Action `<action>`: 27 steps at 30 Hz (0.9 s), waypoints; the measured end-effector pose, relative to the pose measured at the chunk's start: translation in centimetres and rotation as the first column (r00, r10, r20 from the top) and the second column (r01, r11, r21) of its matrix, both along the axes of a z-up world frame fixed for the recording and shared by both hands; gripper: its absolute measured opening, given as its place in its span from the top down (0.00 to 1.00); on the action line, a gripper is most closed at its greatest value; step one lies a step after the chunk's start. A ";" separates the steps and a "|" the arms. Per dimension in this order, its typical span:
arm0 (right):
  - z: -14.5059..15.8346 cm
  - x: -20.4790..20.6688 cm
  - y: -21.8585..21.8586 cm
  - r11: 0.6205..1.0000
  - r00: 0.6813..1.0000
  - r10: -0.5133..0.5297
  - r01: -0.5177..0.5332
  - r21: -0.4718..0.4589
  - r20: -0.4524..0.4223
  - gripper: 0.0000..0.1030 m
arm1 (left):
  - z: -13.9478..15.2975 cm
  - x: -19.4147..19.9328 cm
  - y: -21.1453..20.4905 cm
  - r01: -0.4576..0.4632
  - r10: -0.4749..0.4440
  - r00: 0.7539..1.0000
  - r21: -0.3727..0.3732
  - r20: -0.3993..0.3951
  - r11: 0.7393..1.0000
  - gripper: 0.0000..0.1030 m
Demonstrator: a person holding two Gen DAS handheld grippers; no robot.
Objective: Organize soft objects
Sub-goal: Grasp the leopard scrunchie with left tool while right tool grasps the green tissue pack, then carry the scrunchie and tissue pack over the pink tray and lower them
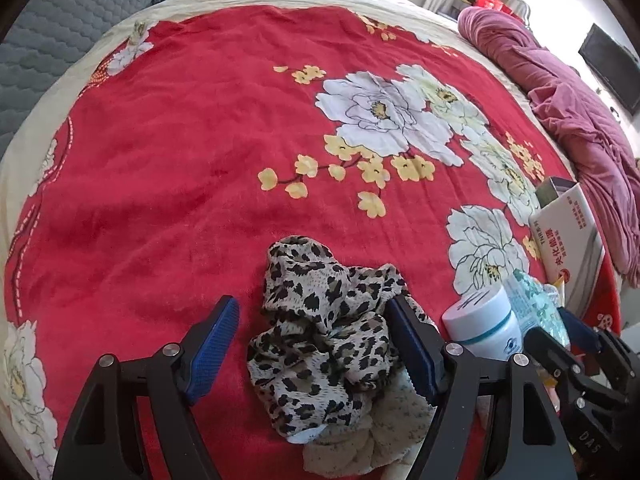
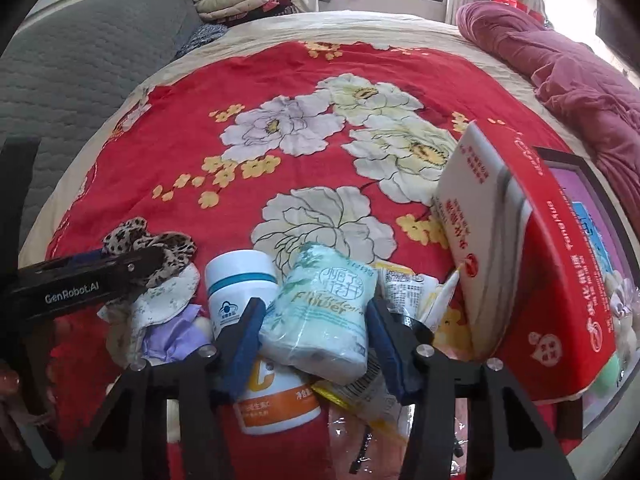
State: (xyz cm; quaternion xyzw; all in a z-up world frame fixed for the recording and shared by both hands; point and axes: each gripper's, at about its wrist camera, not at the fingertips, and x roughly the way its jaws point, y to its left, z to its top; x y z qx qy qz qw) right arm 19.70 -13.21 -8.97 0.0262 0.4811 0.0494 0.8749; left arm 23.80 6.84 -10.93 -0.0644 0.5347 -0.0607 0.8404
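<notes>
Two tongs work over a bed covered by one red floral blanket [image 1: 168, 152]. One leopard-print scarf [image 1: 320, 328] lies crumpled near the blanket's front edge, thin and beige with black-brown spots, partly over one pale speckled cloth [image 1: 396, 420]. The left tongs [image 1: 316, 344] stand spread wide around the scarf, the right pad touching its folds, the left pad apart. One tissue pack [image 2: 320, 320], soft, mint-green and white with printed lettering, sits among two bottles: one white with a teal band [image 2: 240, 284], one white-and-orange [image 2: 276, 400]. The right tongs [image 2: 316, 344] grip the pack by both sides. One red-and-white box [image 2: 520, 264] leans just right of it.
</notes>
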 end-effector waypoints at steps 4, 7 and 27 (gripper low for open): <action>0.0 0.0 -0.4 0.999 1.000 -0.004 0.004 0.032 -0.003 0.55 | -0.2 0.1 -0.1 0.015 -0.016 1.000 -0.025 -0.005 1.000 0.55; 0.3 -0.4 -0.7 0.999 1.000 -0.003 0.003 0.053 0.004 0.55 | 0.0 -0.1 -0.2 0.018 -0.018 1.000 -0.036 0.003 0.999 0.75; 8.0 -5.0 -4.0 0.993 0.990 -0.006 -0.011 0.118 0.141 0.56 | 9.8 -6.1 -4.8 0.115 -0.106 0.979 -0.042 0.173 0.993 0.83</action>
